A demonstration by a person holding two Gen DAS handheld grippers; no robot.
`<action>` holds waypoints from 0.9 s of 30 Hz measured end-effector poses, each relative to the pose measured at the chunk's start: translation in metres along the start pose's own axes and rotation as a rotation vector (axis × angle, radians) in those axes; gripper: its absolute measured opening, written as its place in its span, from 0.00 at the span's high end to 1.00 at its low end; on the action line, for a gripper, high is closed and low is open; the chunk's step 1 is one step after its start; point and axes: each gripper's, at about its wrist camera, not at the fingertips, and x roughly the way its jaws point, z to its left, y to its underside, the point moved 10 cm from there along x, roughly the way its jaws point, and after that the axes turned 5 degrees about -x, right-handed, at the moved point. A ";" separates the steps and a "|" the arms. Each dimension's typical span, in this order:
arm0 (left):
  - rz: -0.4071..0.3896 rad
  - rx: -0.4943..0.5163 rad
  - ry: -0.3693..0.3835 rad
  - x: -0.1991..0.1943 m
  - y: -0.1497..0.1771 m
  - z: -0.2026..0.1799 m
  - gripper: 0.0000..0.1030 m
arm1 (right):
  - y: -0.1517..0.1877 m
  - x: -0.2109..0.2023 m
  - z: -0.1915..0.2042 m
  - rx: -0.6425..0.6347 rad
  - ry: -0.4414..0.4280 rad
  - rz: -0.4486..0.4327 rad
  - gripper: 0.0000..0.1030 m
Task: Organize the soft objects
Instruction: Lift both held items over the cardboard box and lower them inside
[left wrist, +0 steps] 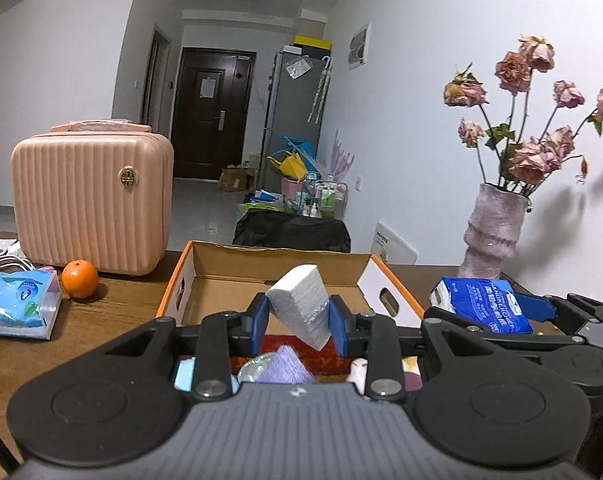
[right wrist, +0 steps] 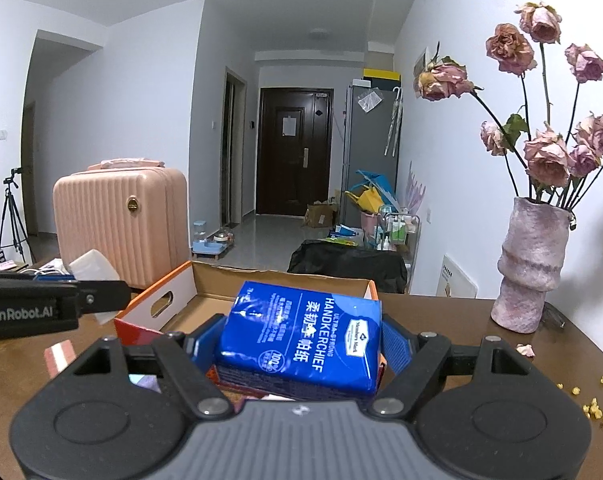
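- Presently both packs are lifted but not yet placed; cardboard box (left wrist: 273,280) floor looks bare.
- Left gripper (left wrist: 299,318) pinches white tissue pack (left wrist: 301,304), tilted, above the box's near edge.
- Right gripper (right wrist: 301,346) clamps blue handkerchief pack (right wrist: 301,340) alongside, angled slightly downward.
- Light-blue tissue pack (left wrist: 17,304) remains on table (left wrist: 113,312).

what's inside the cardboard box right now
The cardboard box shows bare brown floor and walls at its far end. Its near part is covered by the white tissue pack and the blue handkerchief pack, so that part cannot be seen.
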 end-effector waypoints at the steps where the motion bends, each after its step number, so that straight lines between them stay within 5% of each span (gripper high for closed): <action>1: 0.000 -0.002 -0.004 0.003 -0.001 0.001 0.68 | -0.001 0.003 0.000 0.001 0.000 0.001 0.23; 27: 0.020 -0.082 -0.093 0.094 -0.029 0.023 0.68 | -0.024 0.108 -0.002 0.012 -0.025 0.071 0.23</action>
